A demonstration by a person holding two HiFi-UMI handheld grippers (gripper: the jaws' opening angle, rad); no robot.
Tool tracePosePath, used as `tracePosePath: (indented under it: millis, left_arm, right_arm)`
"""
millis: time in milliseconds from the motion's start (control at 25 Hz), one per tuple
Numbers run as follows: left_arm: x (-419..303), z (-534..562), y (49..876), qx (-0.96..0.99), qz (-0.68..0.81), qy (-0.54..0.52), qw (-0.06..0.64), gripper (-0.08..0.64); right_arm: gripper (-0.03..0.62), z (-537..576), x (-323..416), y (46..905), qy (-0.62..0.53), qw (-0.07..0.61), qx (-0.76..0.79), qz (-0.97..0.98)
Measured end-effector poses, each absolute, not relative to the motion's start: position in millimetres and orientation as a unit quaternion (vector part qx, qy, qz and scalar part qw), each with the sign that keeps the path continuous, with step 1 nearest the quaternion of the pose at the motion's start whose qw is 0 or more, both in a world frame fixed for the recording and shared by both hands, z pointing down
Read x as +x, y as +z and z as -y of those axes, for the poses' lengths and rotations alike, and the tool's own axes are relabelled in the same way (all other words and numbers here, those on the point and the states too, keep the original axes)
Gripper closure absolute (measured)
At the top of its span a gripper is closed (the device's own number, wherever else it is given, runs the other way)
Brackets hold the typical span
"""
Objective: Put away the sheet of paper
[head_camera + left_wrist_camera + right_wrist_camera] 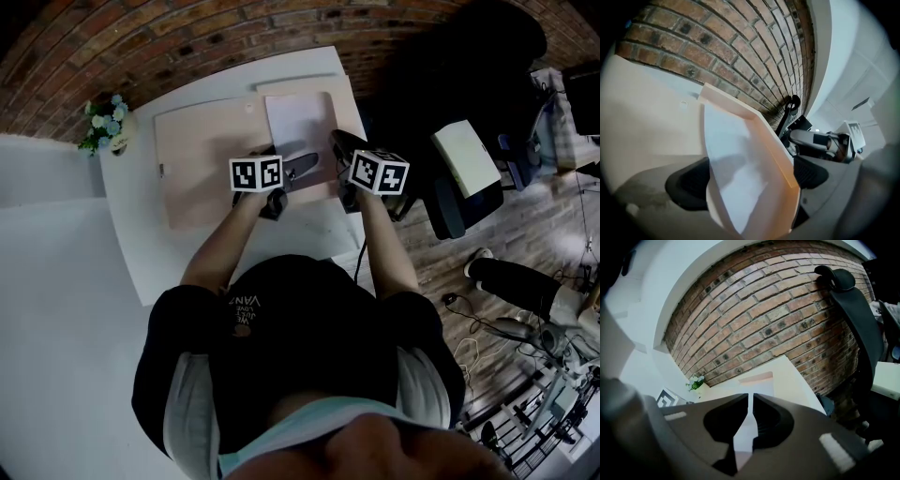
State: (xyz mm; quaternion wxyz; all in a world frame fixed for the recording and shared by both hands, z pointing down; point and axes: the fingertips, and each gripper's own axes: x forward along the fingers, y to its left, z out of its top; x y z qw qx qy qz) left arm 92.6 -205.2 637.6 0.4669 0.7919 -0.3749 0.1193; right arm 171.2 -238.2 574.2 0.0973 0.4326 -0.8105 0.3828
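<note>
A white sheet of paper (pixel 300 124) lies in a pale pink folder (pixel 211 164) spread on the white table (pixel 131 225). My left gripper (pixel 305 167) reaches to the sheet's near edge. In the left gripper view its jaws stand wide apart: my left gripper (pixel 750 180) is open, with the sheet (pixel 733 159) and a raised pink folder flap (pixel 776 150) between them, the pads not pressing. My right gripper (pixel 337 142) is at the sheet's right edge. In the right gripper view my right gripper (pixel 751 397) is shut, with a thin white strip of the sheet (pixel 760 387) between its jaws.
A small pot of flowers (pixel 105 122) stands at the table's far left corner against the brick wall (pixel 187 37). A black office chair (pixel 853 310) stands right of the table, with a white box (pixel 466 157) beyond it. Cables and gear lie on the wooden floor at the right.
</note>
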Motion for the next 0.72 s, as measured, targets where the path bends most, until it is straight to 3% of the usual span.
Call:
tracePosePath:
  millis: [720]
  left_arm:
    - [88.1,197.0,640.2,0.824,0.346,0.184,0.409,-0.003]
  right_arm:
    - [0.561,232.0,164.5,569.9,0.381,0.094,0.441,0.807]
